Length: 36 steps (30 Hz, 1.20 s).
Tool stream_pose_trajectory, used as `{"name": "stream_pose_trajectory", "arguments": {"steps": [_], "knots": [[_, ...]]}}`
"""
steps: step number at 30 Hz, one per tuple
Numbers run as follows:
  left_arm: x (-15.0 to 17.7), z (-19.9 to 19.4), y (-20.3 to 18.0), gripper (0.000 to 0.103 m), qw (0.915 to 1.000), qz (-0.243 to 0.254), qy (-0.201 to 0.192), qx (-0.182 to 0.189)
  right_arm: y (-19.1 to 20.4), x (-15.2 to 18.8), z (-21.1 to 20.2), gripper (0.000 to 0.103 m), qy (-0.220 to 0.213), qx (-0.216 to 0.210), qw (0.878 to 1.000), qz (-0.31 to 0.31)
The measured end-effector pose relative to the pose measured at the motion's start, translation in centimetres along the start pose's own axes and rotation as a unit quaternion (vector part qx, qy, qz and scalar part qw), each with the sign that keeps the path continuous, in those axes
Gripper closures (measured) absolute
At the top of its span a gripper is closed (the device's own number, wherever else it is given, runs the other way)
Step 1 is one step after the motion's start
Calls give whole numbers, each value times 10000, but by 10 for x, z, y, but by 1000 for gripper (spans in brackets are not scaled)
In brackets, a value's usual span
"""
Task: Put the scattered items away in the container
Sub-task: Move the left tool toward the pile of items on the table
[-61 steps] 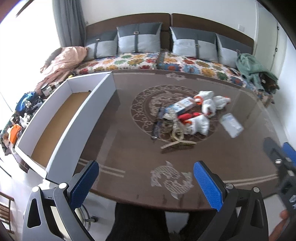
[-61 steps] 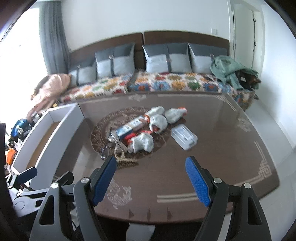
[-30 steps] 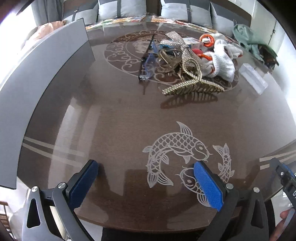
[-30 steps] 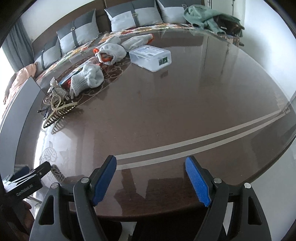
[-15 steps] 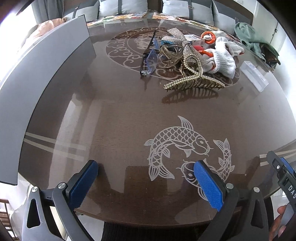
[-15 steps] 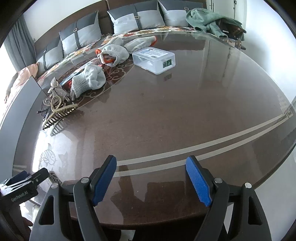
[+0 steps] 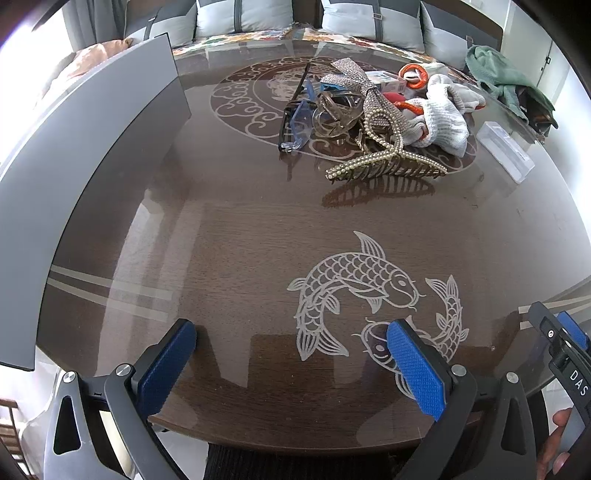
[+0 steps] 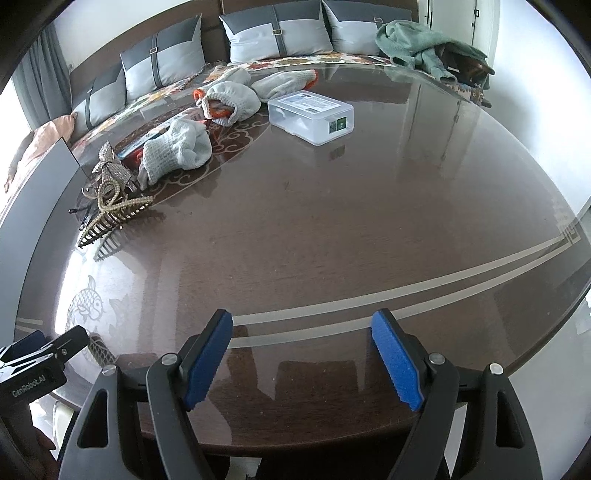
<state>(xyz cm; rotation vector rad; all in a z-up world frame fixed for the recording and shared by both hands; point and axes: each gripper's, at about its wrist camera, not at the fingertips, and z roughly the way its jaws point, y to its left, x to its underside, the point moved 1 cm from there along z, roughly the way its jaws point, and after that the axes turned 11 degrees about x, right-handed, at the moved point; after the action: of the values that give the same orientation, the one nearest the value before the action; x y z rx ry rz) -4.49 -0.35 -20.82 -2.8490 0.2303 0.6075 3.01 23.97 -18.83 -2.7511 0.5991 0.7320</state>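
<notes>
A pile of scattered items lies mid-table: a pearl claw hair clip (image 7: 384, 164) (image 8: 114, 218), blue glasses (image 7: 301, 120), a rhinestone bow (image 7: 364, 88), white knit gloves (image 7: 443, 123) (image 8: 177, 149) with orange cuffs, and a clear plastic box (image 7: 504, 151) (image 8: 312, 116). The grey container (image 7: 85, 147) stands along the table's left; only its outer wall shows. My left gripper (image 7: 291, 365) is open over the near table edge, well short of the pile. My right gripper (image 8: 301, 358) is open too, empty, above the near edge right of the pile.
The brown glass-topped table (image 8: 332, 229) has fish and scroll motifs. Behind it runs a sofa with grey cushions (image 8: 277, 31) and a green garment (image 8: 413, 40). The other gripper's body shows at each view's lower corner, with a hand (image 7: 554, 443).
Both grippers dropped from a high view to low over the near table edge, then crept forward a little. The jaws stayed open. No item moved.
</notes>
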Motion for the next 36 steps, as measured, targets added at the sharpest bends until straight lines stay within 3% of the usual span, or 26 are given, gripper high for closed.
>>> {"name": "stream_pose_trajectory", "arguments": {"steps": [11, 36], "knots": [[0, 0, 0, 0, 10000, 31, -16, 25, 6, 1, 1, 23, -8, 198, 9997, -139], [1, 0, 0, 0, 10000, 25, -1, 22, 7, 3, 1, 23, -33, 216, 9996, -158]]}}
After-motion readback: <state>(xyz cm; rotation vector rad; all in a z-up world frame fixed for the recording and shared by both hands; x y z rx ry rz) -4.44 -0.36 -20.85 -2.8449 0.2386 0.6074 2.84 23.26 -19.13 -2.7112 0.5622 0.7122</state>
